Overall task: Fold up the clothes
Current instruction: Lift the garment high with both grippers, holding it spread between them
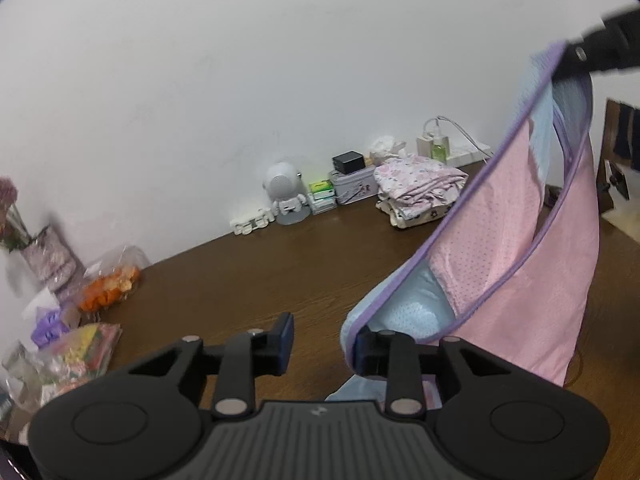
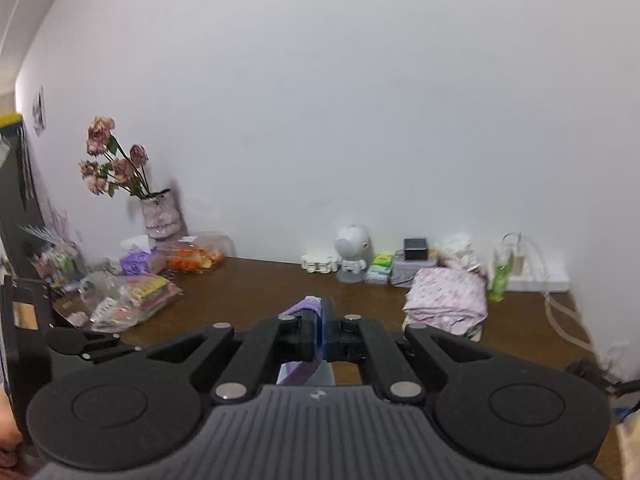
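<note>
the garment (image 1: 516, 240) is thin perforated mesh cloth, pink and pale blue panels, edged in smooth purple binding. the left gripper (image 1: 324, 344) reads as matt black plastic with dull metal pivot pins and a ribbed grey housing; the right gripper (image 2: 320, 330) has the same matt plastic and blue pads. the table (image 1: 260, 272) is dark brown wood, a faint sheen on top. folded clothes (image 1: 420, 190) look like soft printed cotton. snack bags (image 2: 132, 300) are glossy crinkled plastic. the wall (image 2: 320, 100) is flat matt white.
</note>
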Available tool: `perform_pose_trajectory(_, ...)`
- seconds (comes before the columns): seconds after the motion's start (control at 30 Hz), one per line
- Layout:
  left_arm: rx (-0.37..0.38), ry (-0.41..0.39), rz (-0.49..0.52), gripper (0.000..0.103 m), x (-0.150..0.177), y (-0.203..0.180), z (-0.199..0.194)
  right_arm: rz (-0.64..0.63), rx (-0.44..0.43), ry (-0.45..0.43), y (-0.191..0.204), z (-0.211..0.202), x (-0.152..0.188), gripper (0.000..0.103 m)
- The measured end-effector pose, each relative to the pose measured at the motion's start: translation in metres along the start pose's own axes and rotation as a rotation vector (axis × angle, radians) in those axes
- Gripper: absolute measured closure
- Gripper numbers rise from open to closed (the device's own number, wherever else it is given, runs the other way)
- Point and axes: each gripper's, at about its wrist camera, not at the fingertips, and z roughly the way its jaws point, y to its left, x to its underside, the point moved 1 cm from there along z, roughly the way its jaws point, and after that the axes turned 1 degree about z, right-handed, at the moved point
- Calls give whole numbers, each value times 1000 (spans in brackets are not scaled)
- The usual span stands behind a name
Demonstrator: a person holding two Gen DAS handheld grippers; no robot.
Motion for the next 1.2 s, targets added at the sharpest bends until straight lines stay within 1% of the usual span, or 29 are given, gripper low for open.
perform_pose_trajectory(0.03,-1,-3,14,101,-2,-4,0,-7,7,4,0,0,1,102)
perform_pose_trajectory(0.17,-52,-39,63,102,-14,-5,-9,-30,63,46,-9,7,12,102)
perform_pose_trajectory(0.23,-94,-71,57,102,-33,5,-21,-44,102,58,-15,9,9,102)
perform_pose_trajectory(0.33,-169,-183,52,102,-82,22,-63,-90,146,-55,-5,-25,-37,102)
perform_pose_trajectory(0.47,-296,-389,51,102,-159,41,-156,-151,206,-207,8,-70,-100,102)
perform_pose_trajectory(0.5,-327,-430,54,102,-173,43,-178,-164,219,-248,12,-84,-116,102)
perform_pose_trajectory(0.57,-404,-487,88,102,-194,44,-212,-189,246,-321,27,-117,-148,102)
perform_pose_trajectory(0.63,-439,-487,120,101,-205,42,-229,-227,290,-339,41,-135,-170,102)
perform_pose_trajectory(0.67,-451,-481,136,101,-210,41,-236,-253,319,-326,47,-136,-174,102)
perform_pose_trajectory(0.73,-452,-462,156,101,-209,38,-236,-303,367,-300,56,-134,-177,102)
perform_pose_trajectory(0.77,-450,-451,165,101,-208,37,-235,-303,367,-301,56,-135,-176,102)
perform_pose_trajectory(0.83,-436,-437,163,101,-203,37,-229,-281,340,-303,52,-135,-172,102)
perform_pose_trajectory(0.93,-402,-398,155,101,-194,38,-213,-268,313,-269,45,-127,-161,101)
perform_pose_trajectory(1.1,-370,-348,148,101,-179,43,-197,-301,279,-215,46,-112,-141,101)
perform_pose_trajectory(1.2,-362,-342,139,100,-173,51,-197,-321,262,-203,51,-108,-138,101)
